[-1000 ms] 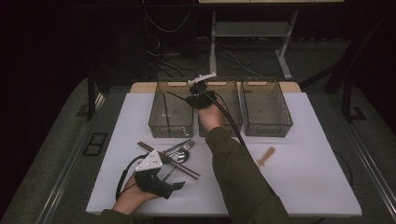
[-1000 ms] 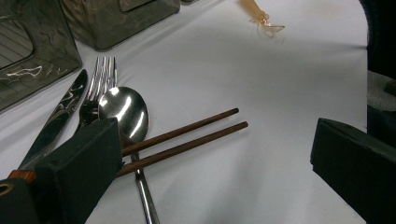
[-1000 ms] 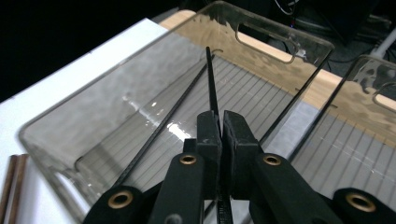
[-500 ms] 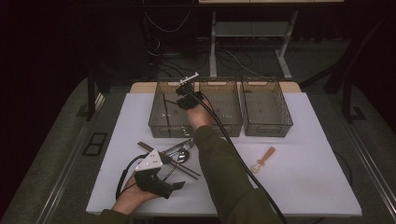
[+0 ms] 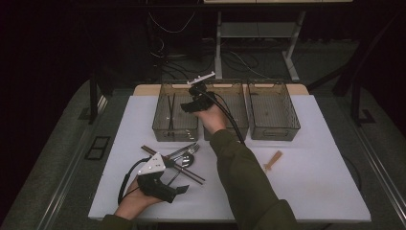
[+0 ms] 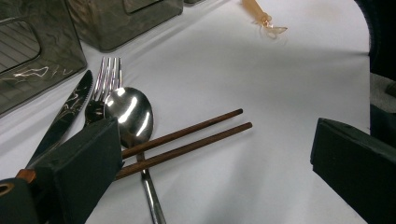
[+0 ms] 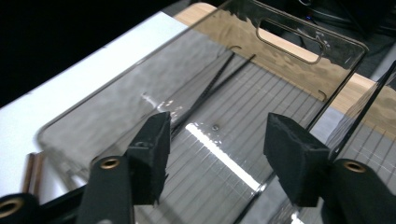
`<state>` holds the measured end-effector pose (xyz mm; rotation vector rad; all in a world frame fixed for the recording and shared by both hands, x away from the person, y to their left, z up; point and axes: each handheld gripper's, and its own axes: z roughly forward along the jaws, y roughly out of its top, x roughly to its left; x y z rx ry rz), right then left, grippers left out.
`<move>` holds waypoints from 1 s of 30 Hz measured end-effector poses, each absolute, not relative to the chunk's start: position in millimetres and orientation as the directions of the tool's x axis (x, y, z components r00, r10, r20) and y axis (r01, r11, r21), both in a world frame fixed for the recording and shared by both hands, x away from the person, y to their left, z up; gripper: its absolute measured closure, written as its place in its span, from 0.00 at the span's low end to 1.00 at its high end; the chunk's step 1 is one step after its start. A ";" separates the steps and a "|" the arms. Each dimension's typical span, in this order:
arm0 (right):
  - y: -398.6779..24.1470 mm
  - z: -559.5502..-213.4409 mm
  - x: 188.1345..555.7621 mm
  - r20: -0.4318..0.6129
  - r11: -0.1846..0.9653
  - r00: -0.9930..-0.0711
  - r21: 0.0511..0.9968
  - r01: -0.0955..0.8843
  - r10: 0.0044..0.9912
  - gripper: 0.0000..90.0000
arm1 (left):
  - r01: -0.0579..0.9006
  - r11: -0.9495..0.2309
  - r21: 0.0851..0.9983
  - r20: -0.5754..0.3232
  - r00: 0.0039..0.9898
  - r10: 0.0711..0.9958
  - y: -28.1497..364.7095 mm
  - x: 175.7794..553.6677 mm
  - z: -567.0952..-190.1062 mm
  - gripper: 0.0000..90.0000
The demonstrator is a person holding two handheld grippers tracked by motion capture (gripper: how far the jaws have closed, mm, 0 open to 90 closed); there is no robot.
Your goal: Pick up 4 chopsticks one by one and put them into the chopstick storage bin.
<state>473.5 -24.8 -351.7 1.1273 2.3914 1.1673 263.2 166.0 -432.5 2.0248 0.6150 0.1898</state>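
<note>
Now the right tongs point(image 7: 212, 154) hover over the left clear plastic bin point(image 5: 174, 112), jaws just opened, empty; two dark chopsticks point(image 7: 210, 91) lie inside. Left tongs point(image 6: 212, 163) rest open on the white counter point(image 5: 311, 182) by brown chopsticks point(image 6: 187, 140).

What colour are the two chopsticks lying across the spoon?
Dark reddish brown. The chopsticks show best in the left gripper view, crossing the shiny spoon.

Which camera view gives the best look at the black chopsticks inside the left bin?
The right gripper view: the black chopsticks lie close below the open right tongs, on the left bin's ribbed floor. The high view shows them small and thin.
</note>
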 end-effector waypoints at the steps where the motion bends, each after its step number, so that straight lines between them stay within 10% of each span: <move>1: -28.3 -350.4 471.1 0.100 0.383 -0.677 0.761 0.524 0.729 0.40 | 0.344 -0.400 0.849 -0.114 0.861 0.496 166.3 263.2 -432.6 0.02; 15: -95.7 -350.3 425.3 0.066 0.401 -0.720 0.793 0.458 0.691 0.16 | 0.353 -0.388 0.851 -0.125 0.855 0.503 166.1 264.7 -433.2 0.02; 30: -169.5 -364.4 373.4 0.117 0.346 -0.720 0.817 0.461 0.684 0.14 | 0.352 -0.395 0.848 -0.122 0.856 0.502 164.2 269.3 -434.9 0.02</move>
